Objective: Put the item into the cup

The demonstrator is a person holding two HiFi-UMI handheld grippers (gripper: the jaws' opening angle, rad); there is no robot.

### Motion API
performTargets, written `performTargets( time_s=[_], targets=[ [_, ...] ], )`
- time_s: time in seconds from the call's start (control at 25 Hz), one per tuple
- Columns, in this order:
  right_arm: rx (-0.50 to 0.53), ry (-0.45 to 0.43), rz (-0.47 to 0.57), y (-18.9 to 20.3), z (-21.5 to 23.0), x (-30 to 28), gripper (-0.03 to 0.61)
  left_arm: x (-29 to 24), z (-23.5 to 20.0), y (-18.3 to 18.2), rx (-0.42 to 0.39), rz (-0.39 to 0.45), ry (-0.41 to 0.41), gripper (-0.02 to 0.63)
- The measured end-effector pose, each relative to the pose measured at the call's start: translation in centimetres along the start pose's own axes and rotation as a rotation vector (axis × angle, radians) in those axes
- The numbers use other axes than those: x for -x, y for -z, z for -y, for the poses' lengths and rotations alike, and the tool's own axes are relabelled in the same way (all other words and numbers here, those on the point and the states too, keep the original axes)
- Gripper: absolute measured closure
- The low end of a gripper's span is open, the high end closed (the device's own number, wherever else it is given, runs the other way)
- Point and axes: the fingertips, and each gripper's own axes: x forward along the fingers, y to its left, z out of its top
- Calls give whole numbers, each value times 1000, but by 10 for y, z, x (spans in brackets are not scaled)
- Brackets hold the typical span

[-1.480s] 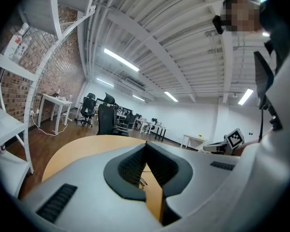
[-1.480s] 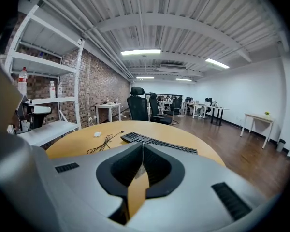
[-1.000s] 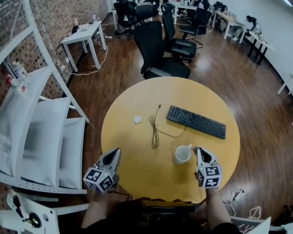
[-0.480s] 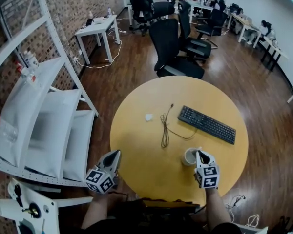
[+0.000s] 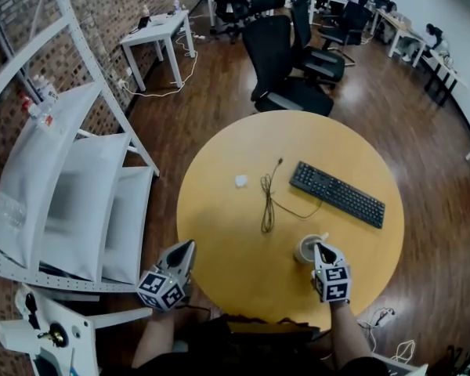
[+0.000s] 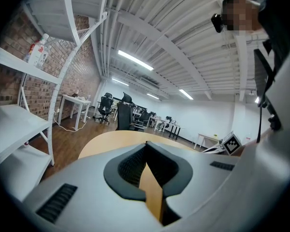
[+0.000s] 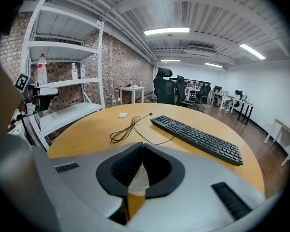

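Note:
A white cup (image 5: 305,249) stands on the round yellow table (image 5: 219,233), near its front right edge. The small white item (image 5: 240,181) lies by itself left of the table's middle; in the right gripper view the item (image 7: 122,114) shows far off. My right gripper (image 5: 319,247) is shut with nothing in it, its tips right beside the cup's near right side. In its own view the cup (image 7: 137,179) shows pale through the slit under the shut right gripper (image 7: 142,146). My left gripper (image 5: 189,244) hovers at the table's front left edge; its own view shows the left gripper (image 6: 146,145) shut and holding nothing.
A black keyboard (image 5: 335,194) lies on the right half of the table, and a coiled black cable (image 5: 269,202) runs down the middle. White shelving (image 5: 70,186) stands to the left of the table. Black office chairs (image 5: 286,61) stand behind it.
The head view has shifted, so the table sits a little further right in the picture. Both grippers keep their places and stay shut. The cup and the item have not moved.

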Motion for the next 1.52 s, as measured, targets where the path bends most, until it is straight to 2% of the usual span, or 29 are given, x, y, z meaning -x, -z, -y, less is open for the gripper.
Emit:
performTargets(
  time_s=[0.52,0.84,1.04,1.24,1.52],
  targets=[
    [-31,-29,-141,19,1,-15,563,-17,-2,16,53,-47,5,621],
    [35,-26,-193,24,-2,-18,549,-29,-3,16,60,-52,22,621],
    [-1,-29,-179,23,1,-16,549,-30,-1,16,59,-52,26,621],
    [-38,-8,-125,13,5,-14,549,-26,-7,15,45,-46,21,621],
    [-125,34,49,-31,20,19,549,-30,0,0,11,-23,58,621]
  ],
)
